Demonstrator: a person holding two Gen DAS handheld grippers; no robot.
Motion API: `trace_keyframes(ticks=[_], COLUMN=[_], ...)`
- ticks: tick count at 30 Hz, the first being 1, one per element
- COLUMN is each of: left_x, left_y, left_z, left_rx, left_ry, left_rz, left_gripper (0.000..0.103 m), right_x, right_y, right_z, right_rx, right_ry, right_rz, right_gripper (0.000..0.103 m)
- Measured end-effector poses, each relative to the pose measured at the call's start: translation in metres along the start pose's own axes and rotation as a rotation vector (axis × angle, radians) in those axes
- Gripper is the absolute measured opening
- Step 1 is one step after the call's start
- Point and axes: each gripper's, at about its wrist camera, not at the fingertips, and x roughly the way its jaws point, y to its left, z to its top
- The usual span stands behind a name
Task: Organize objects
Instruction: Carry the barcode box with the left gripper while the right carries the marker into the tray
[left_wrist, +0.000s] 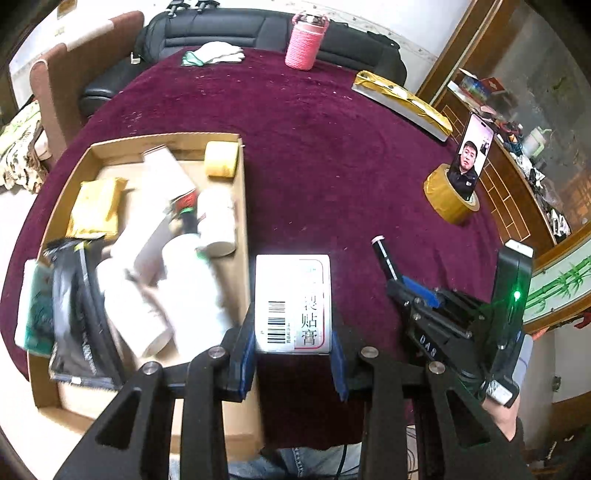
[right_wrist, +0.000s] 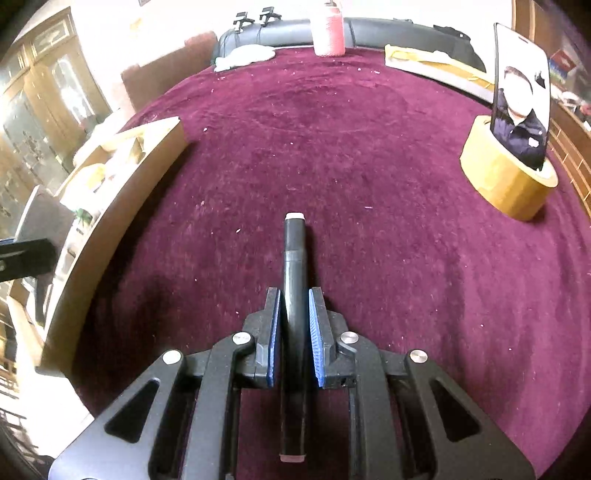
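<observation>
— Cardboard tray (left_wrist: 242, 206) on the left, crowded with white tubes and packets. Where's the medicine box?

— White plaster box (left_wrist: 293, 302) sits clamped in the left gripper (left_wrist: 293, 354), just beside the tray's right wall, above the maroon cloth (left_wrist: 314, 158).

— And the other hand?

— Right gripper (right_wrist: 295, 332) pinches a black pen (right_wrist: 294, 266), its pale tip pointing forward; it seems to lie against the cloth, though that's hard to judge. Tape roll (right_wrist: 506, 184) stands well apart, propping a phone (right_wrist: 521, 92).
</observation>
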Motion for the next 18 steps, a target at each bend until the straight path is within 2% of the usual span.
trace_keyframes(ticks=[3,4,6,14,18], left_x=[-0.007,-0.009,-0.016,-0.042,-0.054], left_y=[0.011,0.014,0.025,0.067,0.086], left_z=[-0.008,-0.011,-0.018,-0.028,-0.028], left_rx=[-0.013,-0.02,-0.046,-0.12,-0.148], left_ry=[-0.008,-0.012,-0.022,-0.063,-0.085], left_rz=[0.01,0.012,0.009,0.029,0.049], left_gripper=[0.033,0.033,0.033,0.033,0.033], right_x=[0.001,-0.001,-0.007,-0.038,-0.05], right_y=[0.002,0.001,0.0,0.035,0.06], right_z=[0.0,0.0,-0.002,-0.004,-0.003], right_rx=[0.007,0.03,0.092,0.065,0.033], right_ry=[-0.014,-0.011,-0.01,-0.05,-0.067], right_rz=[-0.015,0.015,0.15,0.209,0.27], right_gripper=[0.014,0.014,0.014,0.014,0.014])
